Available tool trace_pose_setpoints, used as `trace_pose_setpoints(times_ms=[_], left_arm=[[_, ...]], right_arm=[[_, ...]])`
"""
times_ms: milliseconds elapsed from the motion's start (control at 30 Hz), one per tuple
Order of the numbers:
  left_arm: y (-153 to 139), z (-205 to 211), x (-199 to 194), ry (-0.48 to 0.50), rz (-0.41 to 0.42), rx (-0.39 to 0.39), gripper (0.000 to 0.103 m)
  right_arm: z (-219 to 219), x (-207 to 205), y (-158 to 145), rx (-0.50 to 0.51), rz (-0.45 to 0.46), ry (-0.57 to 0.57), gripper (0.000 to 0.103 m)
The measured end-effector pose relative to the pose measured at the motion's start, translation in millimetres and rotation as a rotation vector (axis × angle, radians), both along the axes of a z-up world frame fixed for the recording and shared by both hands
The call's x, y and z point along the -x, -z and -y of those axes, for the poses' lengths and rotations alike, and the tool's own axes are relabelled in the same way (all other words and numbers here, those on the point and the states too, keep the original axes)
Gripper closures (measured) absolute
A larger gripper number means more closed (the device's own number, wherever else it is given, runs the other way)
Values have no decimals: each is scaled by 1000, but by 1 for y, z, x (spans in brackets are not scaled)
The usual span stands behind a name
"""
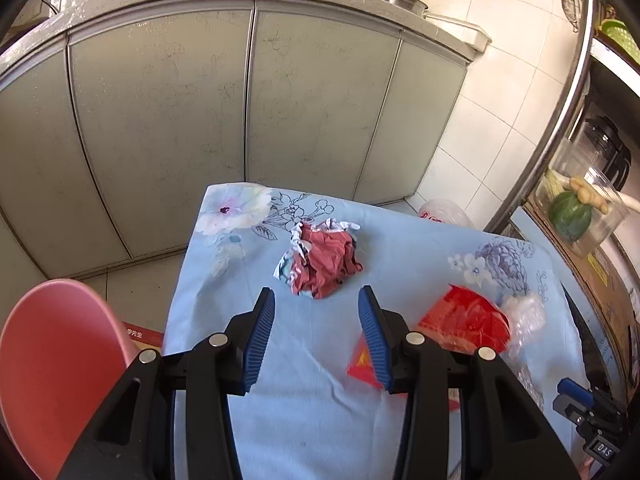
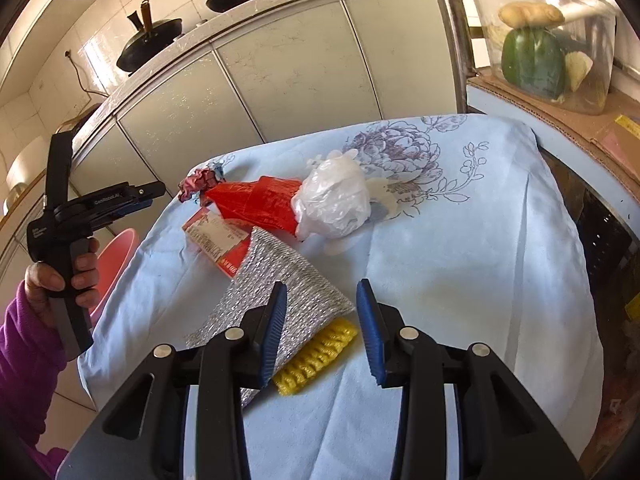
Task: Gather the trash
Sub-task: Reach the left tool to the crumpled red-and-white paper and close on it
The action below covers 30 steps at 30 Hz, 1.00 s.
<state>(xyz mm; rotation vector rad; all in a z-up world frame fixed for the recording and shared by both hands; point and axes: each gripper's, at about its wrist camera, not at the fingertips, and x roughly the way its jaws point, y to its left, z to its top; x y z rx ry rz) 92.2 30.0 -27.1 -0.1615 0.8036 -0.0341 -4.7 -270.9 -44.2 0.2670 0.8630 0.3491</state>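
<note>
We hold our left gripper point(image 1: 316, 300) above a table draped in a pale blue floral cloth point(image 1: 312, 392), its jaws apart and empty, with a crumpled red-and-white paper ball point(image 1: 320, 258) lying just beyond the tips. Our right gripper point(image 2: 322, 294), jaws likewise apart and holding nothing, hangs over a silver scouring cloth point(image 2: 280, 280) and yellow mesh point(image 2: 316, 356); a red plastic bag point(image 2: 260, 202) touches a white one point(image 2: 334, 200) farther off, and a pink bin point(image 1: 52, 360) stands beside the table.
</note>
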Motion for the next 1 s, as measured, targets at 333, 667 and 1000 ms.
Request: trace_pose_setpoints(times_ms=[333,667,1000], left_arm=[[18,7,-39,-1,-11,-18,60],[28,-2,-37,0,23,15,89],[18,-7,-15,4,59,44,99]], right_arm=[[0,-11,1,13,2,-9,66],[-3,-34,-10,33,29,0,66],[-9,-71,-12,38,34,33,52]])
